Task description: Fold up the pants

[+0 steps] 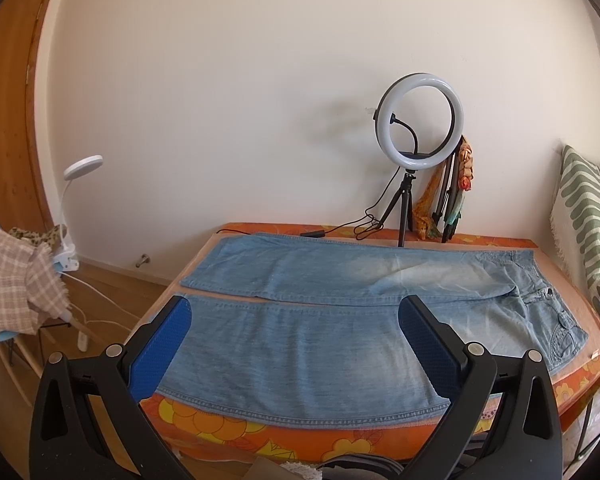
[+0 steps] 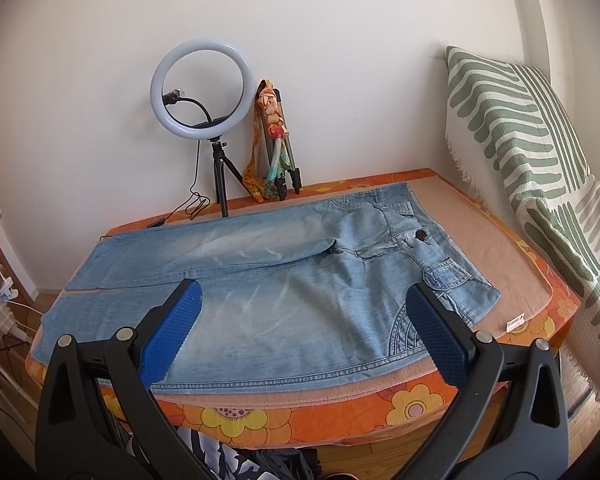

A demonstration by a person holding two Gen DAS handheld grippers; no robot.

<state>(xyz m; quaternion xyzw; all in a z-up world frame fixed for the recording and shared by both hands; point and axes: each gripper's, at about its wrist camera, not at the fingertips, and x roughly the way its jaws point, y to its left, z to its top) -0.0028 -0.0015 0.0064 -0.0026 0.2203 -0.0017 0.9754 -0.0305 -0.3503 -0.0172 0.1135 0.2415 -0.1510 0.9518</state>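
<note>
Jeans [image 1: 340, 320] of pale, washed-out blue lie spread flat and unfolded on the counter [image 2: 480, 240], both legs side by side and running away to the left, the waistband on the right. A dark button [image 2: 421, 234] sits at the waist, with a stitched pocket [image 2: 444, 276] just below it toward the near edge. The counter's covering, peach on top and orange with yellow flowers down the front, shows around the jeans. The hems at the far left reach the counter's end.

Over the jeans' near edge hangs the left claw [image 1: 296, 330], its blue-padded fingers spread wide with nothing between them, above the lower leg. The right claw [image 2: 304, 322] hangs likewise wide apart and empty, above the thigh and pocket. Each claw's dark frame blocks the near strip of cloth and counter.

Behind the jeans, against the wall, stands a ring light [image 2: 198, 86] on a small tripod, its cable trailing onto the counter. Just right of it leans a folded tripod [image 2: 282, 148] with a patterned scarf [image 2: 272, 120] wound around it. Right of the jeans a green-striped cushion [image 2: 520, 140] leans upright, its lower part cut off. Left of the counter, partly hidden, a chair [image 1: 4, 338] carries checked cloth [image 1: 12, 280], beside a white clip lamp [image 1: 82, 166].
</note>
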